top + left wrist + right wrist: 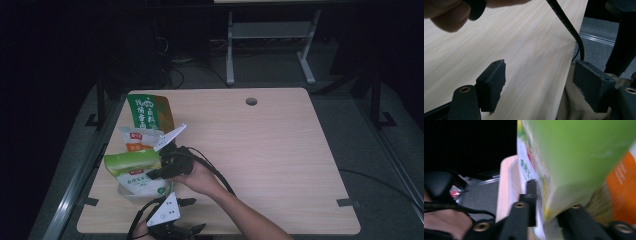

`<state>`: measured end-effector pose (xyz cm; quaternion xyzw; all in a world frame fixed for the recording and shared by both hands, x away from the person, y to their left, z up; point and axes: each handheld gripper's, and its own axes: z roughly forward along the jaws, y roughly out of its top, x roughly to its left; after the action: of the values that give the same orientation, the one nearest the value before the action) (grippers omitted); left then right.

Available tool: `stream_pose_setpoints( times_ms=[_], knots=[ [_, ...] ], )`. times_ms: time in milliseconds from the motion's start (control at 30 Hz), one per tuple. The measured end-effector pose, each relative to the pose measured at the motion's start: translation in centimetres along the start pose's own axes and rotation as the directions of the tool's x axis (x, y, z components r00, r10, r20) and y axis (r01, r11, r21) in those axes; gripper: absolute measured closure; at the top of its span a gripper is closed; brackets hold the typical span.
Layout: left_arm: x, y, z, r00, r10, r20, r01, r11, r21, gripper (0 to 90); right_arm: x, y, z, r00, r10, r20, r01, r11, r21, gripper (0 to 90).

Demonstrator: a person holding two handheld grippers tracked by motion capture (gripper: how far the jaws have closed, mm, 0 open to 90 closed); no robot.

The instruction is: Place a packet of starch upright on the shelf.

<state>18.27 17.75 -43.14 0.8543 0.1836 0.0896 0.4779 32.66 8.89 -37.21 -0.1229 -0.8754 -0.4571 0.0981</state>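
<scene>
A green and white bag (132,162) lies tilted at the table's left, over a clear tray (142,194). My right gripper (154,174) reaches it from the right. In the right gripper view the same green bag (579,157) sits between the jaws of my right gripper (551,202); the left pad (531,191) lies against its white side and the other pad is hidden behind it. My left gripper (195,215) rests at the front edge. In its own view my left gripper (539,75) stands open over bare wood, nothing between the pads.
Behind the held bag stand a tall green and brown bag (150,112) and a small white and orange packet (137,137). The wooden table (260,150) has a cable hole (251,101) at the back. A black cable (566,22) crosses the left gripper view.
</scene>
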Motion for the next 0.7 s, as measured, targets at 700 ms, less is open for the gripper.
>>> stream_pose_setpoints(
  times_ms=[700],
  knots=[
    [0.4,0.2,-0.1,0.9999,-0.008,-0.009,0.008,1.0000,-0.005,26.2,-0.9,-1.2,-5.3,0.9981,0.026,0.056,-0.022,0.998,-0.061,49.2]
  ],
)
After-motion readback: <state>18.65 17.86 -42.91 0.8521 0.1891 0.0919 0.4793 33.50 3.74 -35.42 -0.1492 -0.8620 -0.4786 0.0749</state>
